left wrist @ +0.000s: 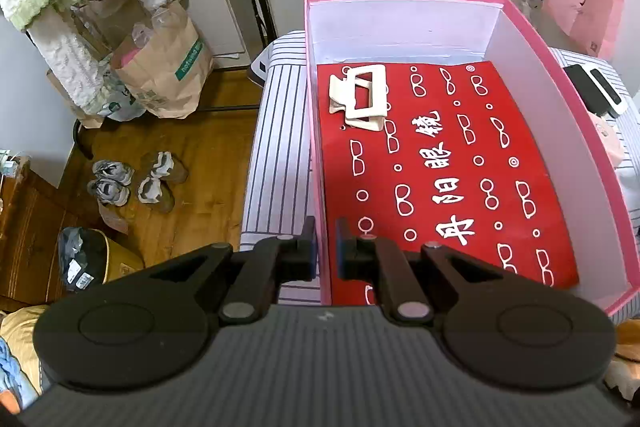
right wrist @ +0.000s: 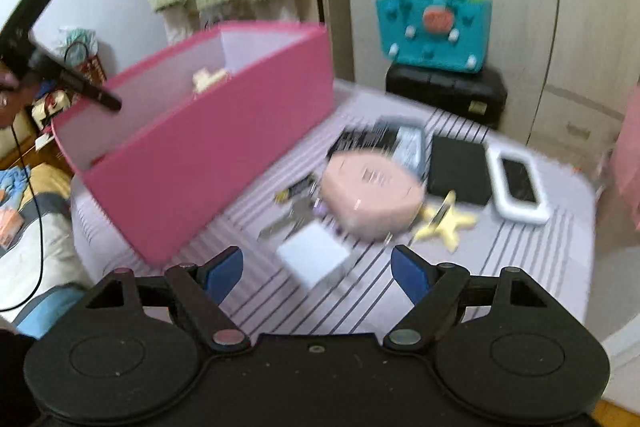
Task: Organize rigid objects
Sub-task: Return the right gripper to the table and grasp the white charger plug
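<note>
My left gripper (left wrist: 326, 247) is shut on the left wall of the pink box (left wrist: 314, 131), one finger outside and one inside. In the box a cream hair claw (left wrist: 360, 99) lies on a red sheet printed with white glasses (left wrist: 440, 179). My right gripper (right wrist: 316, 257) stands open above the striped surface, apart from the pink box (right wrist: 208, 147) at its left. A small white block (right wrist: 312, 259) lies just ahead, between the fingers and untouched. Beyond it are a round pink case (right wrist: 372, 195), a yellow star (right wrist: 448, 223), keys (right wrist: 288, 215), a black wallet (right wrist: 458, 171) and a white-framed phone (right wrist: 516, 183).
The striped cloth surface (left wrist: 276, 155) ends at the left, with wooden floor and shoes (left wrist: 136, 183) below. A teal bag (right wrist: 436, 31) sits on a black case (right wrist: 444, 91) behind. A pink paper bag (left wrist: 584, 11) hangs at the far right. The right wrist view is motion-blurred.
</note>
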